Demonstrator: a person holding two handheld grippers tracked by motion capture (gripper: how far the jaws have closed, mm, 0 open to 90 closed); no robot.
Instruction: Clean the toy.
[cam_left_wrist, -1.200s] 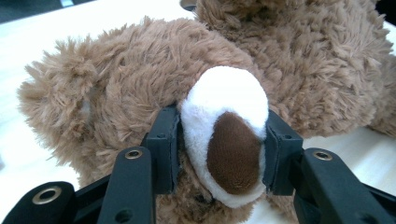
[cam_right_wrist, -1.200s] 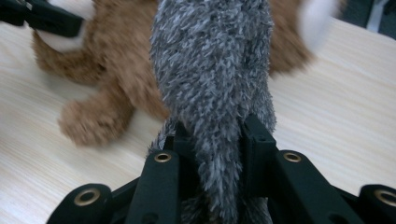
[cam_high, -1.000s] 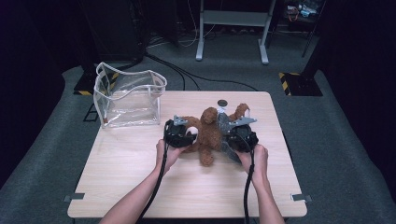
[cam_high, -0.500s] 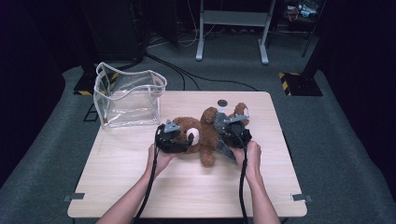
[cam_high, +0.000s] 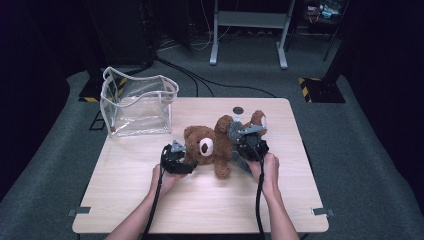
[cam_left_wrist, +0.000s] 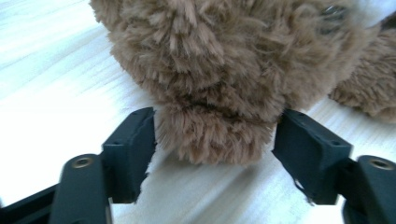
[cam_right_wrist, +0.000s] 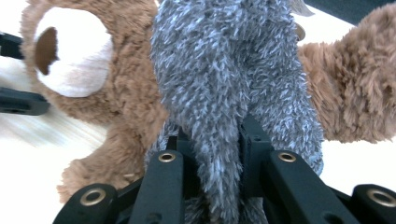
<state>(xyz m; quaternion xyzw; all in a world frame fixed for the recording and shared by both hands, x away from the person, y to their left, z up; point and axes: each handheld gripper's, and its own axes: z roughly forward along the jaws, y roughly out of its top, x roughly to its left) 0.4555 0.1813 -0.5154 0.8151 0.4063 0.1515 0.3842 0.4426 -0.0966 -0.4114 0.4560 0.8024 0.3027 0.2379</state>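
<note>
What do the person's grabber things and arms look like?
Each gripper, the left gripper and the right gripper, is black and chunky with a grey three-cornered plate on top and two blocky black jaws. A black cable trails from each along the person's bare, sleeveless forearms.

Light wooden table (cam_high: 210, 205): teddy bear (cam_high: 210, 145) lying mid-table, clear bag (cam_high: 137, 107) (far left corner), small dark disc (cam_high: 238, 110).

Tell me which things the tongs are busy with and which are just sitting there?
Busy with:
- brown teddy bear
- its grey fuzzy garment, pinched by the right tongs
- left tongs, open around a furry part of the bear

Just sitting there:
- clear plastic bag
- small dark round thing on the wooden table
</note>
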